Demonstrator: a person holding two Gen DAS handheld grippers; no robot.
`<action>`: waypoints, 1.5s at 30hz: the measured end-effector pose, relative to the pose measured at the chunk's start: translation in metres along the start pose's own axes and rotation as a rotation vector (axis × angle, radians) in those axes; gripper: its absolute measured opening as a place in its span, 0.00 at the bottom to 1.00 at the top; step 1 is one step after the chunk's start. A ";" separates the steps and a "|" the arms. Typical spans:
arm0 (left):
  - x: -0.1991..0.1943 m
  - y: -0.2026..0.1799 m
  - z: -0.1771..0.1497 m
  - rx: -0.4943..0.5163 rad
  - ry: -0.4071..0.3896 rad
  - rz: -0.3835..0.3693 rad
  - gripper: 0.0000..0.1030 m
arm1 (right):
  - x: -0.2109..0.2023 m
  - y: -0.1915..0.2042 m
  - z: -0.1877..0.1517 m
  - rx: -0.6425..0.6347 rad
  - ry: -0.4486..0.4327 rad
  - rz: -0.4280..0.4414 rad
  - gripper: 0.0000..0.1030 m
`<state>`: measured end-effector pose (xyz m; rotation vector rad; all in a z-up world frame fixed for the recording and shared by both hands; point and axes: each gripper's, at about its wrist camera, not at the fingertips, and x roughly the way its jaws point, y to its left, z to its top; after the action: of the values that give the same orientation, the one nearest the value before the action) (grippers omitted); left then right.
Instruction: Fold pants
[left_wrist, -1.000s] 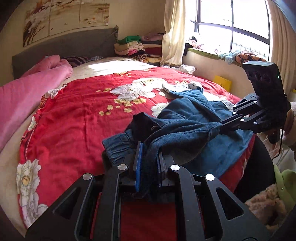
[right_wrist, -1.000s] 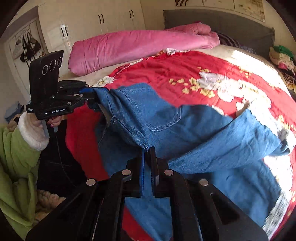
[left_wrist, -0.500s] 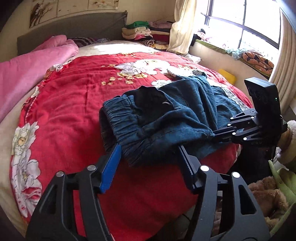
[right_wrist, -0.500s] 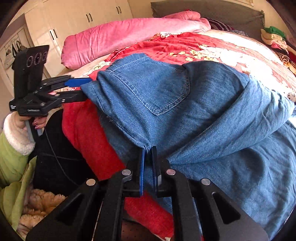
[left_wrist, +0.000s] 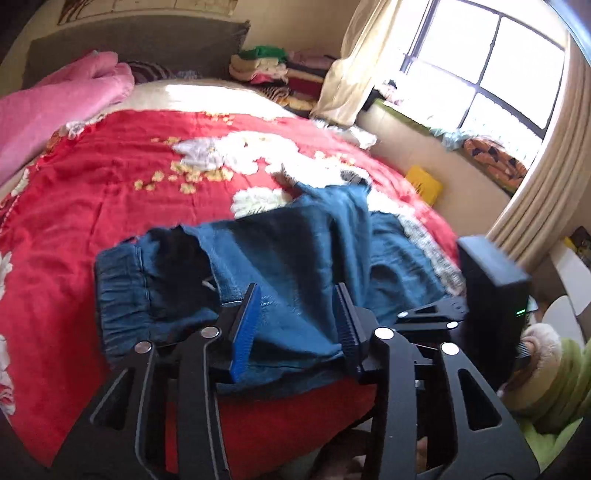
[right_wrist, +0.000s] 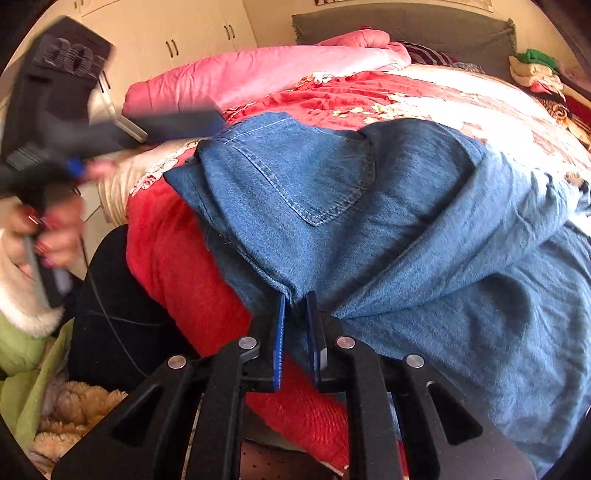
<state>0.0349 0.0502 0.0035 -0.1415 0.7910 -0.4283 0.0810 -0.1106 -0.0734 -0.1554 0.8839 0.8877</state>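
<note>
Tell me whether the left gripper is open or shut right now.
Open. The left gripper has its jaws spread apart, with the blue jeans lying loose between them on the red bedspread, not pinched.

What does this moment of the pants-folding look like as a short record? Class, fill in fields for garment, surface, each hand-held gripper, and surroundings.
garment: blue denim pants, bunched, back pocket facing up, elastic waistband toward the left
surface: red floral bedspread on a bed
left hand-held gripper: fingers spread apart over the waistband end, gripping nothing
right hand-held gripper: fingers closed on a pinch of denim at the near edge
surroundings: pink quilt beyond the pants; stacked folded clothes near the window
fold status: not yet flat or neat
</note>
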 end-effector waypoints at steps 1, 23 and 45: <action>0.011 0.007 -0.007 -0.022 0.043 0.018 0.28 | -0.005 -0.001 -0.001 0.009 -0.006 0.005 0.12; 0.015 0.021 -0.042 -0.029 0.038 0.061 0.26 | -0.017 -0.036 0.023 0.214 -0.014 0.034 0.39; 0.073 -0.065 0.021 0.030 0.099 -0.131 0.47 | -0.091 -0.136 0.089 0.307 -0.170 -0.212 0.69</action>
<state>0.0746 -0.0399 -0.0110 -0.1456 0.8752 -0.5748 0.2054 -0.2133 0.0197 0.0911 0.8167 0.5513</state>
